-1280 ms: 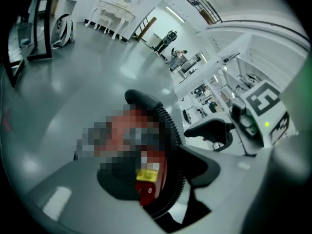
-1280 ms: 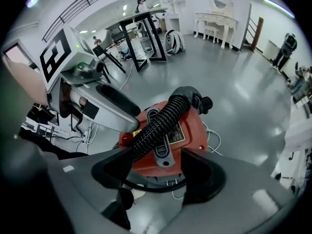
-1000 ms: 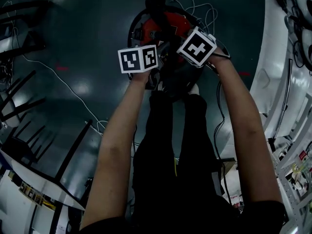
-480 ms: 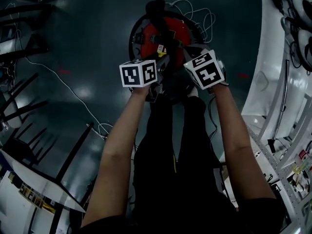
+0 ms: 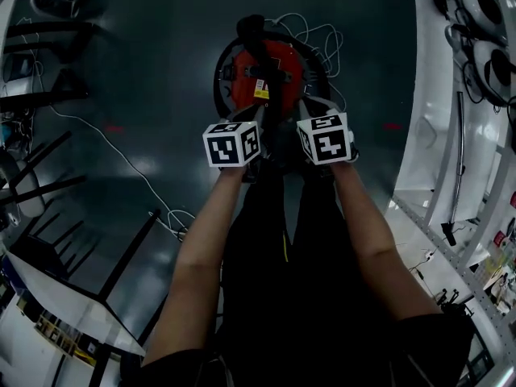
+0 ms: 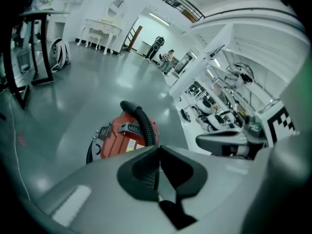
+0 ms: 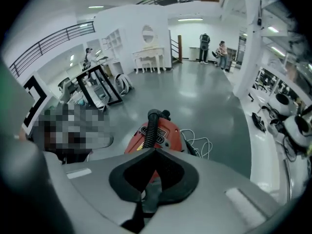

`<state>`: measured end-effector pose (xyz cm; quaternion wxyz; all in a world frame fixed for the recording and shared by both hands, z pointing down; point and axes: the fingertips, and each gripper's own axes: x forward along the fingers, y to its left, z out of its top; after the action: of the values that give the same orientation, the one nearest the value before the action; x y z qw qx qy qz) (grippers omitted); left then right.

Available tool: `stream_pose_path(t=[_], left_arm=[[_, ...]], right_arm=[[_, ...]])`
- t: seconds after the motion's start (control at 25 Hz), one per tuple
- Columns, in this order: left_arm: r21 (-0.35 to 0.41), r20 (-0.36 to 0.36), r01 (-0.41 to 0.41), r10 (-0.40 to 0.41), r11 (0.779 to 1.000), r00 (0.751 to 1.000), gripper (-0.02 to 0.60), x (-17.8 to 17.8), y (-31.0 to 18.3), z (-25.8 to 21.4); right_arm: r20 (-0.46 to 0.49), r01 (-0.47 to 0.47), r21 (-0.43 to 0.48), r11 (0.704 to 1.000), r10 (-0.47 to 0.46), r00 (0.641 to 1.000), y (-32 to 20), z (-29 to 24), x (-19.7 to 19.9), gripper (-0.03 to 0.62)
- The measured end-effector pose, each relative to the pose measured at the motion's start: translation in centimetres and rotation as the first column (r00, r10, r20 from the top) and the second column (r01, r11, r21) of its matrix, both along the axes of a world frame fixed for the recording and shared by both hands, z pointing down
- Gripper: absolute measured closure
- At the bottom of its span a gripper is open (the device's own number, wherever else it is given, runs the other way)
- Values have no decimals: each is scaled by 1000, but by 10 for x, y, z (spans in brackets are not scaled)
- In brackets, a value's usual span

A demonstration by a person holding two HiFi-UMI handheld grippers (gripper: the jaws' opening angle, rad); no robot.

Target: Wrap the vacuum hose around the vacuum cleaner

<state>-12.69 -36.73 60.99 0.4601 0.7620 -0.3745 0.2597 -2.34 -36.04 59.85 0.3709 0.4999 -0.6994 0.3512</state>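
The red round vacuum cleaner (image 5: 263, 69) stands on the dark floor with its black ribbed hose (image 5: 255, 42) rising over its top and a loop lying round its body. In the left gripper view my left gripper (image 6: 158, 154) is shut with nothing in it, held above and short of the vacuum cleaner (image 6: 122, 136) and its hose (image 6: 145, 126). My right gripper (image 7: 154, 152) is shut and empty too, with the vacuum cleaner (image 7: 163, 133) just beyond it. In the head view their marker cubes (image 5: 232, 143) (image 5: 326, 137) hang side by side just below the vacuum.
A white power cord (image 5: 319, 32) lies coiled behind the vacuum, also visible as the cord (image 7: 197, 143) in the right gripper view. Black stands (image 5: 48, 95) are at the left, and white equipment racks (image 5: 459, 95) run along the right. A thin white cable (image 5: 121, 147) crosses the floor.
Both grippers have drawn back from the vacuum toward the person's body. The right one came down and leftward, so the two cubes now sit level, side by side.
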Motion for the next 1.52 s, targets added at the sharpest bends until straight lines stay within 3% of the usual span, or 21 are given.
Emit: stream_pose_path(t=[0.16, 0.32, 0.68, 0.88, 1.04, 1.24, 1.52], left_arm=[[26, -2, 21, -21, 999, 1000, 571, -4, 11, -29], [57, -12, 32, -32, 998, 999, 572, -8, 24, -56], [190, 66, -90, 79, 978, 995, 572, -5, 41, -110], [253, 77, -97, 80, 963, 994, 572, -9, 37, -135], [237, 69, -71, 56, 969, 996, 572, -14, 39, -134], [231, 53, 17, -30, 973, 998, 572, -30, 43, -131], [207, 52, 6, -17, 978, 999, 572, -24, 45, -127]], right_arm=[[83, -170, 28, 985, 167, 982, 13, -27, 2, 599], [130, -233, 69, 970, 223, 966, 26, -54, -1, 599], [168, -285, 171, 943, 257, 952, 40, -108, -7, 599], [163, -283, 191, 940, 254, 953, 47, -124, -15, 600], [164, -279, 191, 941, 250, 954, 49, -123, -16, 600], [175, -283, 184, 941, 252, 952, 57, -118, -22, 600], [193, -267, 201, 943, 229, 954, 59, -116, -21, 600]])
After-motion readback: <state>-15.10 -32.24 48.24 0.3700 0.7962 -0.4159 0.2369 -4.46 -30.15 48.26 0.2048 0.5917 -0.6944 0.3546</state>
